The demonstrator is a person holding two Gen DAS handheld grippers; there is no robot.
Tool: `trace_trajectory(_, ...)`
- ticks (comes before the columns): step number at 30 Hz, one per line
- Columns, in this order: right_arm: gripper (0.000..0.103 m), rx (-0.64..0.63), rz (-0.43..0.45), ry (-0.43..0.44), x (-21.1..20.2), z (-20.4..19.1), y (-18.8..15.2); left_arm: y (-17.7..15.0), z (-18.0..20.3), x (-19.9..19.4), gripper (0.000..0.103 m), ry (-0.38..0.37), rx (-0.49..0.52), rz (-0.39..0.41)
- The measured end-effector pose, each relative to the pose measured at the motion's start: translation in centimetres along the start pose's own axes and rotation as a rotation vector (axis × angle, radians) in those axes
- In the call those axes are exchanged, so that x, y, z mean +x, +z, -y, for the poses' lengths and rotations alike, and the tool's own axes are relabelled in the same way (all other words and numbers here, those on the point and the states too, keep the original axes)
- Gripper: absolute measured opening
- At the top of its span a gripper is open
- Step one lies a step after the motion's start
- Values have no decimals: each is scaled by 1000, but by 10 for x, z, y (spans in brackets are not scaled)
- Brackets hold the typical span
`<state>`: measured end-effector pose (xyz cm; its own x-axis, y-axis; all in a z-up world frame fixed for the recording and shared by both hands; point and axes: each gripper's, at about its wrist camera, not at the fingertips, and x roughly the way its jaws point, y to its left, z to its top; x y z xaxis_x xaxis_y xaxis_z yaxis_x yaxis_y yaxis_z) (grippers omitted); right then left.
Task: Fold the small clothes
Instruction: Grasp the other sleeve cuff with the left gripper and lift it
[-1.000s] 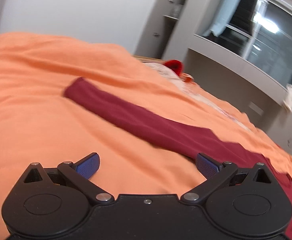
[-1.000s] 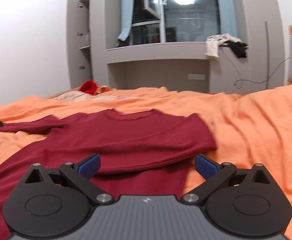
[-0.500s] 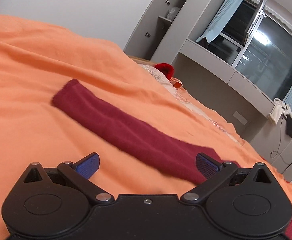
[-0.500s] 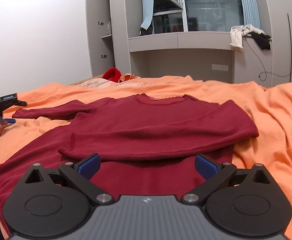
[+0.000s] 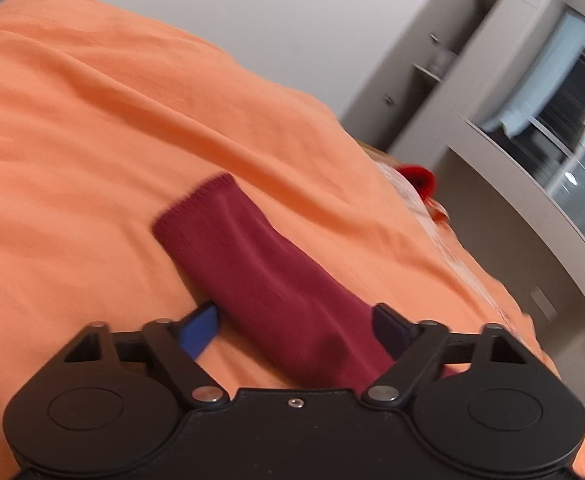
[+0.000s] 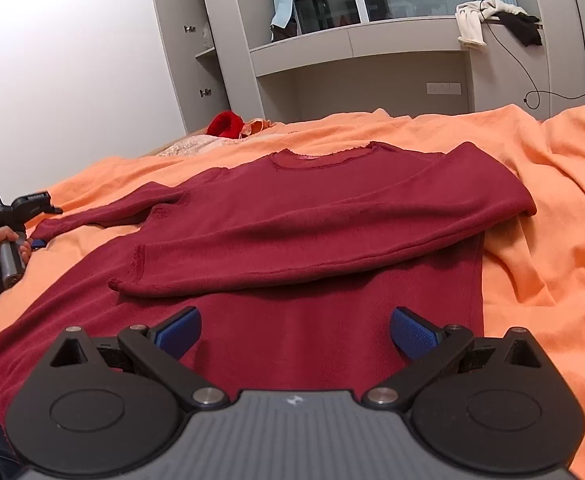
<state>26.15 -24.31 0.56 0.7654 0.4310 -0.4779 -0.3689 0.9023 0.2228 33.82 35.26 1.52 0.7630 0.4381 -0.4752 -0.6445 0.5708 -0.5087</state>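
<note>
A dark red long-sleeved sweater (image 6: 316, 224) lies flat on the orange bedspread (image 6: 532, 240). Its right sleeve is folded across the chest. Its left sleeve (image 5: 260, 272) stretches out to the side, cuff (image 5: 196, 204) away from me. My left gripper (image 5: 296, 328) is open, low over the bedspread, with the sleeve running between its blue pads. It also shows at the left edge of the right wrist view (image 6: 32, 240), at the cuff. My right gripper (image 6: 296, 332) is open and empty above the sweater's lower body.
A red item (image 6: 224, 124) and pale patterned cloth (image 6: 188, 146) lie at the far edge of the bed. Grey cabinets and a window ledge (image 6: 356, 44) stand behind, with clothes (image 6: 492, 16) draped on the ledge. The bedspread is rumpled at the right.
My left gripper has moved along the outstretched sleeve toward its cuff and dropped lower, so the sleeve now lies between its pads. My right gripper has risen and tilted down over the sweater.
</note>
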Motion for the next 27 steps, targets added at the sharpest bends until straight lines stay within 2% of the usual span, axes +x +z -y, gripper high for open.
trace_trajectory(2,103,6,1,5,0,1,0,3,-2,0,67,22,-29,31)
trace_trajectory(4,103,12,-3,6,0,2,0,7,-4,2,51,47,-56,48)
trace_trajectory(5,103,14,-5,6,1,2,0,9,-5,4,46,57,-66,54)
trace_trajectory(6,103,16,-6,7,1,3,0,10,-7,4,36,66,-72,62)
trace_trajectory(7,103,17,-6,8,1,2,0,12,-7,6,27,74,-74,67)
trace_trajectory(10,103,23,-6,11,1,3,-1,15,-3,5,10,86,-47,81)
trace_trajectory(13,103,27,-3,12,1,2,0,17,11,-5,8,74,39,123)
trace_trajectory(16,103,23,6,8,-1,1,0,18,39,-20,7,51,197,175)
trace_trajectory(18,103,15,16,5,-3,-1,1,18,63,-36,7,1,315,218)
trace_trajectory(23,103,-12,55,7,-13,-8,4,8,121,-87,7,-186,536,303)
trace_trajectory(27,103,-20,102,10,-24,-11,8,-15,168,-136,8,-379,724,355)
